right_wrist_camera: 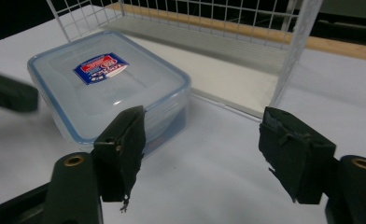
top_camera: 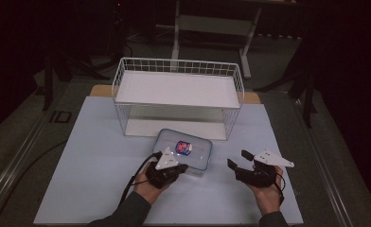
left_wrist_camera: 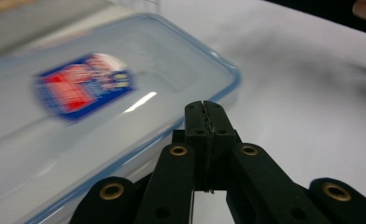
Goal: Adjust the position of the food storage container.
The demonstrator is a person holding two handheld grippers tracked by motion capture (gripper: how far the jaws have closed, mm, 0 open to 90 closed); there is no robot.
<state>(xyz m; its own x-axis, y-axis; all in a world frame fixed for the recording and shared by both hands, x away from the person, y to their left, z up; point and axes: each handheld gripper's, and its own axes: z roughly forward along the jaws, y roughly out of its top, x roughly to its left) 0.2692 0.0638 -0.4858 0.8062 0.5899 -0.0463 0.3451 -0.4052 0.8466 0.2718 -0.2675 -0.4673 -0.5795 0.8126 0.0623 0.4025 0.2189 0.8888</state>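
Container (top_camera: 186, 152) of clear plastic, with a blue-rimmed lid and a red and blue label (right_wrist_camera: 100, 68), is lying flat on the white table (top_camera: 89, 156), just ahead of both pairs of jaws.

Nearest to the person, the left gripper (left_wrist_camera: 204, 112) is resting with its jaws pressed fully together and holding nothing; the container's near corner is lying just beyond and to the left of their tips, very close, though I cannot tell if they are touching it. The right gripper (right_wrist_camera: 202, 140) is standing with its jaws wide apart and empty. In the right gripper view the container is sitting ahead of the left jaw, a little apart from it.

The lid is looking smooth and glossy, with rounded corners, so I judge that the jaws could be slipping on it if they are closing on the rim only. A push from the closed left jaws might also be sliding the light box across the smooth table instead of holding it.

Farther away, beyond the container, a white wire rack (top_camera: 178, 97) with a flat shelf is standing. Its thin grid wall is close behind the box, so a careless lift could be knocking the container against the wires.
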